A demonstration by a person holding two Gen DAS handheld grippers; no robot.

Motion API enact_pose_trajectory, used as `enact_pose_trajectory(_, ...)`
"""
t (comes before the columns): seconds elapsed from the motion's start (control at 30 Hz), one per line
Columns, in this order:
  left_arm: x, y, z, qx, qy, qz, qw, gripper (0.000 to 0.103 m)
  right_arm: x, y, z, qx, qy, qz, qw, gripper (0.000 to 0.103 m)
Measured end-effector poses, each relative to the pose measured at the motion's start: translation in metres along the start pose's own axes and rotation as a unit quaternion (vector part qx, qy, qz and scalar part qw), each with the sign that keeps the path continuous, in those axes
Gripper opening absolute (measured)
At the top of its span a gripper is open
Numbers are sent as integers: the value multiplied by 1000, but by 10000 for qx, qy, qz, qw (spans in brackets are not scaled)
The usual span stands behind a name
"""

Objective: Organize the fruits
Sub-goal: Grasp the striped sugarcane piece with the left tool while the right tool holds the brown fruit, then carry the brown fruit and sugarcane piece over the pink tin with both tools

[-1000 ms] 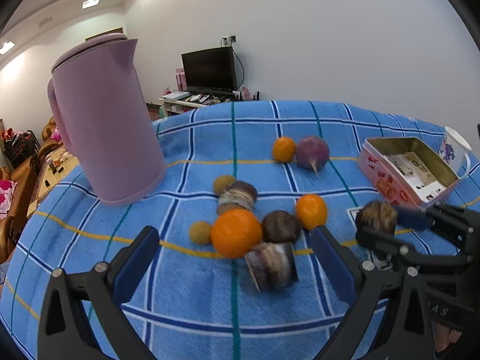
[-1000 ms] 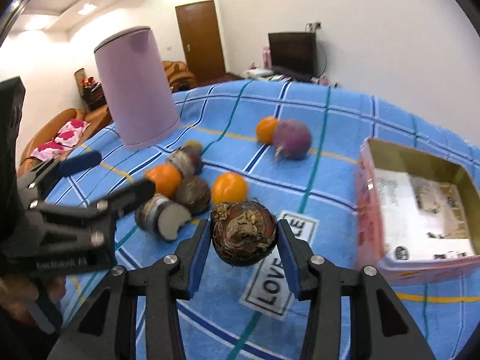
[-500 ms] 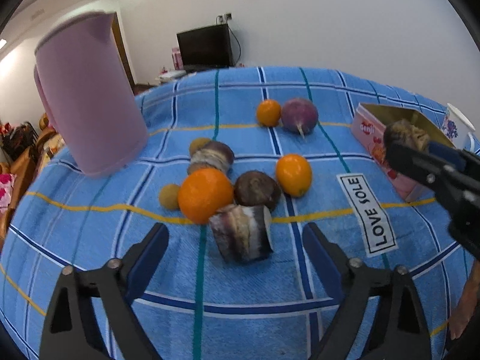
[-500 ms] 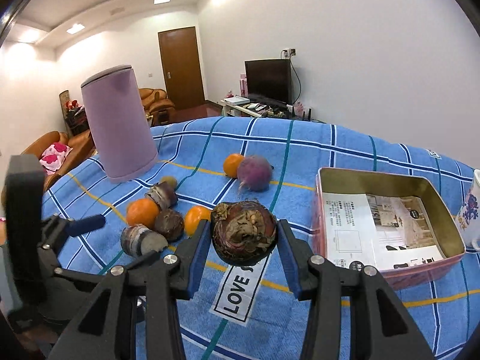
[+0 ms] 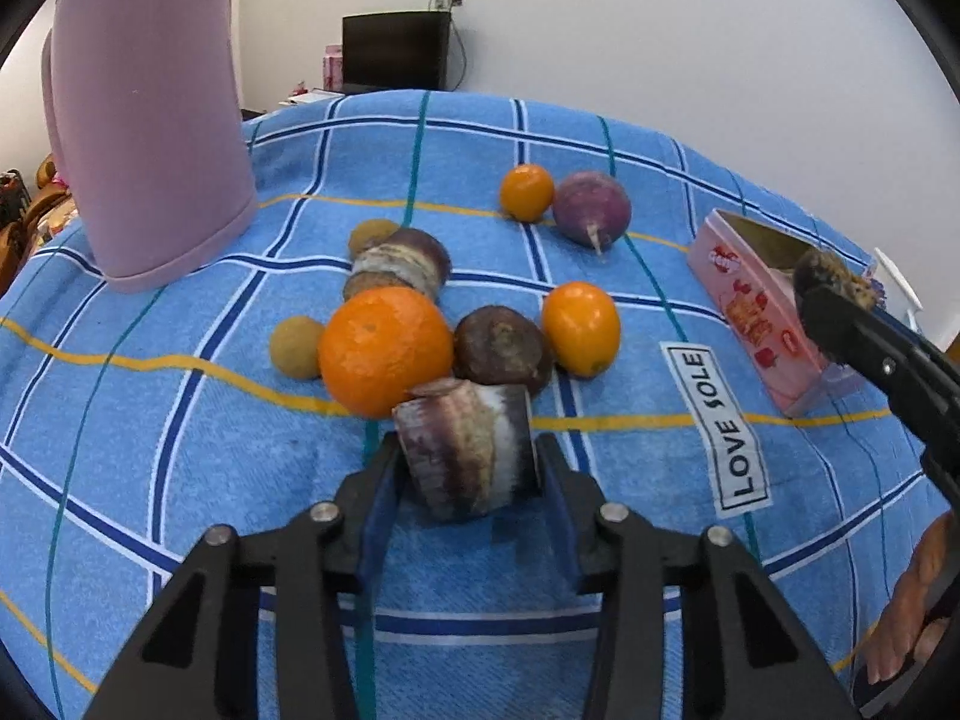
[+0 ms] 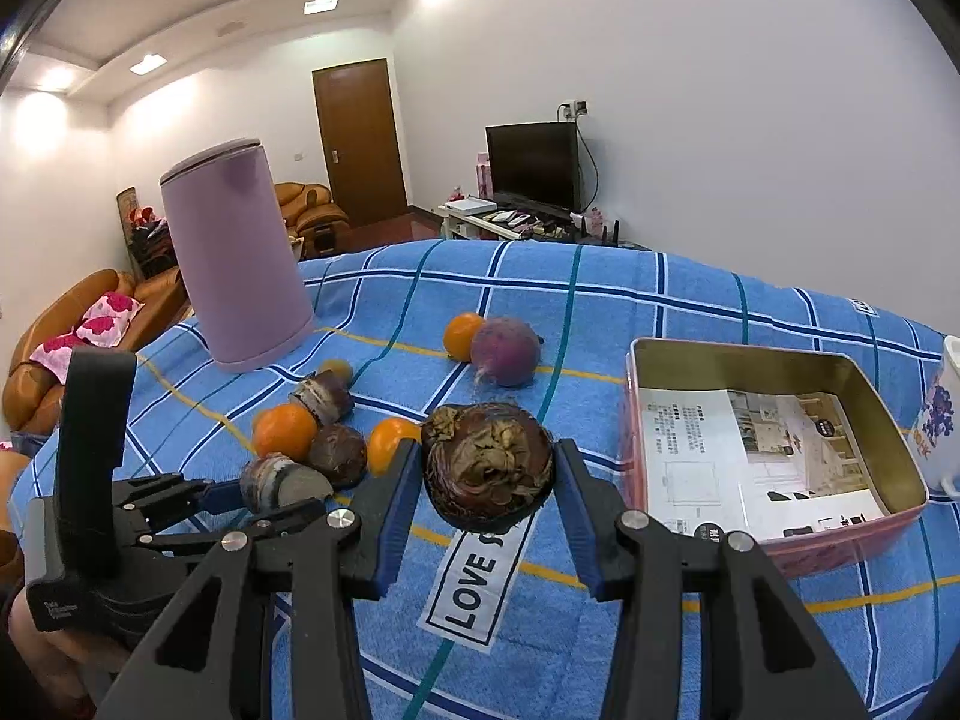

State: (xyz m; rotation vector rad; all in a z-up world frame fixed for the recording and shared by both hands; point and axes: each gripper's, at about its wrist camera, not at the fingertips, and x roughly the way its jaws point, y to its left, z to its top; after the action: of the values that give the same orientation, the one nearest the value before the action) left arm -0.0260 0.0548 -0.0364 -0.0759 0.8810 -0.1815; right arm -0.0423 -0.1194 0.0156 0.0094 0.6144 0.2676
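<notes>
My left gripper [image 5: 468, 468] is shut on a cut taro piece [image 5: 468, 450] lying on the blue checked cloth, just in front of a big orange [image 5: 384, 348] and a dark round taro [image 5: 501, 348]. It also shows in the right wrist view [image 6: 264, 498]. My right gripper [image 6: 486, 468] is shut on a brown round taro [image 6: 486, 462] and holds it above the cloth, left of the pink tin [image 6: 774, 456]. In the left wrist view that taro [image 5: 831, 276] sits over the tin's [image 5: 750, 312] near side. The tin holds only a printed sheet.
A tall lilac kettle [image 5: 144, 138] stands at the left. Two small oranges [image 5: 581, 327] [image 5: 527, 192], a purple radish [image 5: 591, 210], another taro piece [image 5: 399, 264] and two small brown fruits [image 5: 294, 347] lie on the cloth. A white mug [image 6: 939, 414] stands right of the tin.
My left gripper moved forward and closed on the cut taro piece. My right gripper rose and drew back slightly with the round taro still in it.
</notes>
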Motion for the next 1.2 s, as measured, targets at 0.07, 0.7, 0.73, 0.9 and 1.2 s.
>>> enact_pose_trajectory(0.07, -5, 0, 0, -18, -126, -25, 9999, 45, -2, -2, 1, 30, -40, -6, 10000, 46)
enact_pose_trajectory(0.7, -35, -92, 39, 791, -1264, -173, 9887, 45, -29, -93, 12, 700, -529, -879, 9923, 46)
enact_pose_trajectory(0.73, -33, -99, 40, 841, -1271, -207, 9881, 45, -29, -98, 11, 689, -520, -955, 9917, 46)
enact_pose_trajectory(0.9, -25, -135, 43, 1013, -1262, -399, 9860, 45, -28, -128, 6, 634, -422, -1456, 9864, 46)
enact_pose_trajectory(1.2, 4, -191, 54, 1114, -1127, -542, 9859, 45, -20, -171, 2, 758, -210, -1898, 9787, 47)
